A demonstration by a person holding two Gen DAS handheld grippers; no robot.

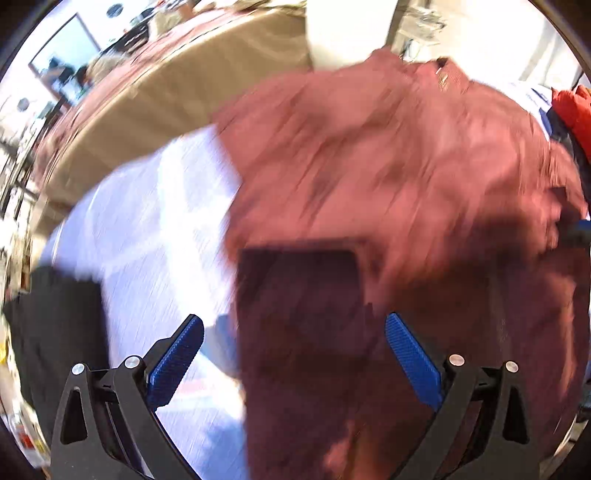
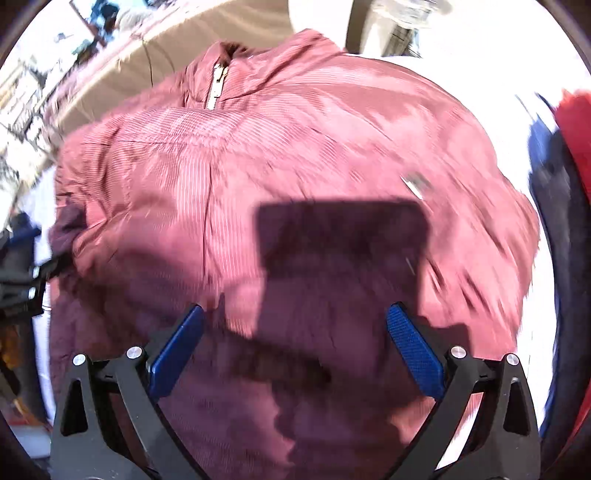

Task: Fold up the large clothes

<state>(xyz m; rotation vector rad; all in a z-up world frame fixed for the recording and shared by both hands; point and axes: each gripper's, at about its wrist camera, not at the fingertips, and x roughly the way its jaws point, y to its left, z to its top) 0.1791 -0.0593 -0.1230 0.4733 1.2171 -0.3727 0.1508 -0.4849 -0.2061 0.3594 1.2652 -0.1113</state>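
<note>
- Beneath me lies a white table, bright in the sun.
- A long tan, padded piece of furniture runs behind it; I cannot tell just what it is.
- At my right edge sits a heap of red cloth on dark blue cloth.
- A black shape fills my lower left, too blurred to name.
- A white upright panel rises at the far side.

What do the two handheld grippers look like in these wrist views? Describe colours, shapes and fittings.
The left gripper and right gripper match: angular black plastic linkage arms with triangular cut-outs, round silver pivot bolts, and flat blue ribbed finger pads. No cables, markings or sleeves are visible.
</note>
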